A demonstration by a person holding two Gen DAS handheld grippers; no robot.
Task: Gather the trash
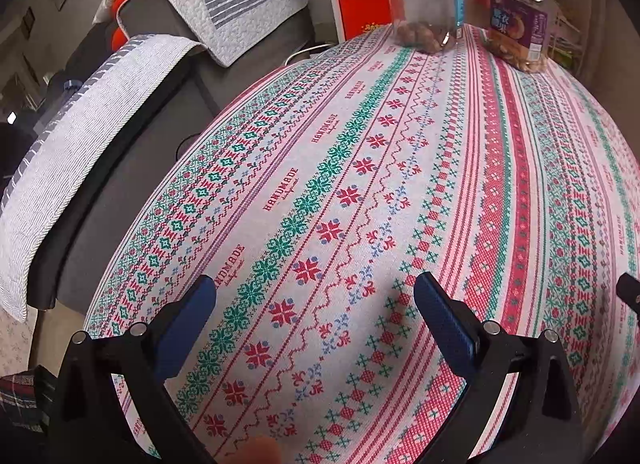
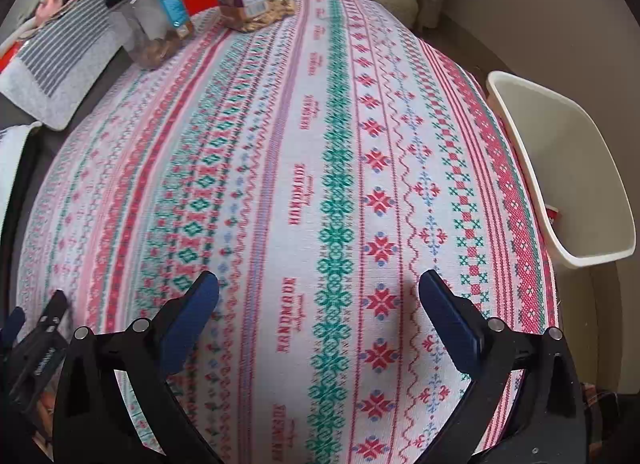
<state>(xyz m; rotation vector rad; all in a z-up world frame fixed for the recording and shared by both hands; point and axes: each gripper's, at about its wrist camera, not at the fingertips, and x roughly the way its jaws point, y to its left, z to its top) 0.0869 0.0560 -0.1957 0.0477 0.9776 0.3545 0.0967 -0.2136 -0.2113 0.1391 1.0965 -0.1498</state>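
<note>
Both claws released, empty: left claw [image 1: 314, 294] & right claw [image 2: 318, 290] over desk [image 2: 280, 144]; bin [image 2: 560, 168] just beside desk edge.

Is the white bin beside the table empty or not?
Not empty: the white bin shows a small red-and-white item inside, low against its wall. The rest looks bare.

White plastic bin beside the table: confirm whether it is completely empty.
No. The white plastic bin holds a small red-and-white scrap against its near wall.
</note>
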